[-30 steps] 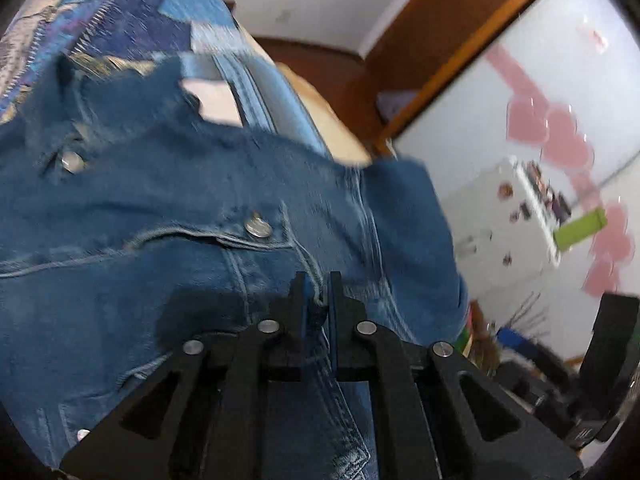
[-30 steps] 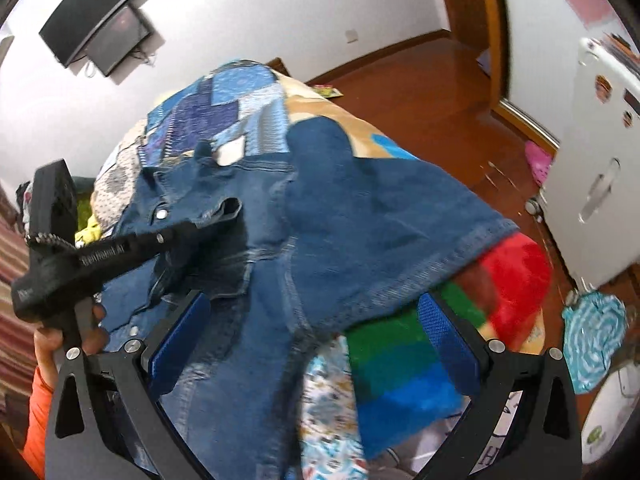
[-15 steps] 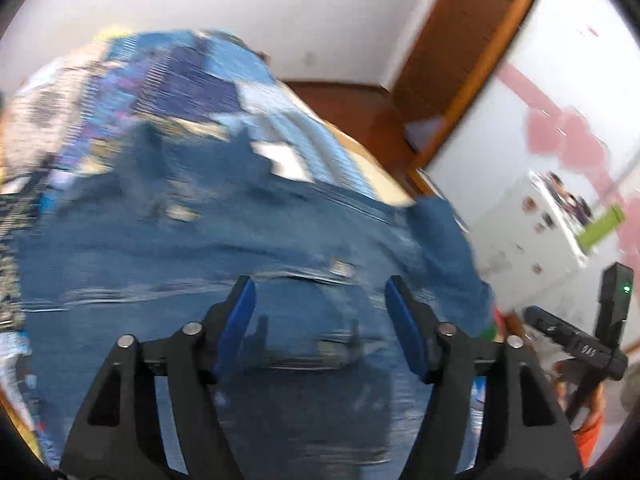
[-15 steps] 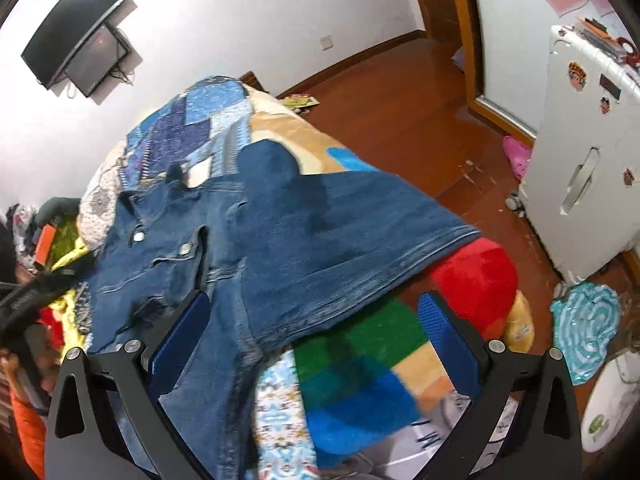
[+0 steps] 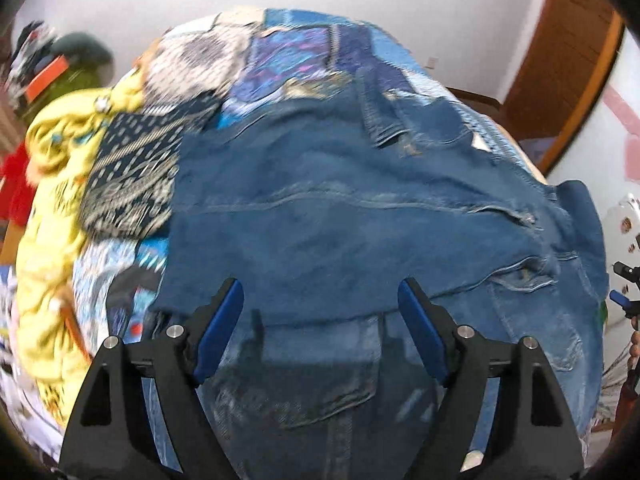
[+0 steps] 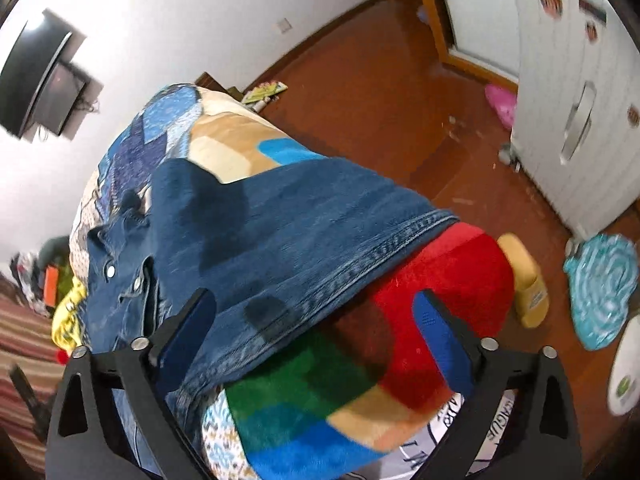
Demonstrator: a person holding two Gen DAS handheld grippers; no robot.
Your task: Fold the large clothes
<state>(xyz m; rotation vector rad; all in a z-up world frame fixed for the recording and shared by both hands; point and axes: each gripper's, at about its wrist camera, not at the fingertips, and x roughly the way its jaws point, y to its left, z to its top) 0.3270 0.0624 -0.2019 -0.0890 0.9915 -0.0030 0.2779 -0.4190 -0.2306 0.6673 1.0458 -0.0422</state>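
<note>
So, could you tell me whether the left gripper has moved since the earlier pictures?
Yes: the left gripper let go of the denim jacket and pulled back towards its hem; its fingers are opening.

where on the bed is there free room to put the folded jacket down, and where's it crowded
Freest patch: the patchwork quilt beyond the jacket, toward the white wall. A smaller one: the tan blanket between the jacket's sleeve and the bed's floor-side edge. Crowded: the yellow cloth and patterned dark cloth beside the jacket, with a clothes pile in the corner.
</note>
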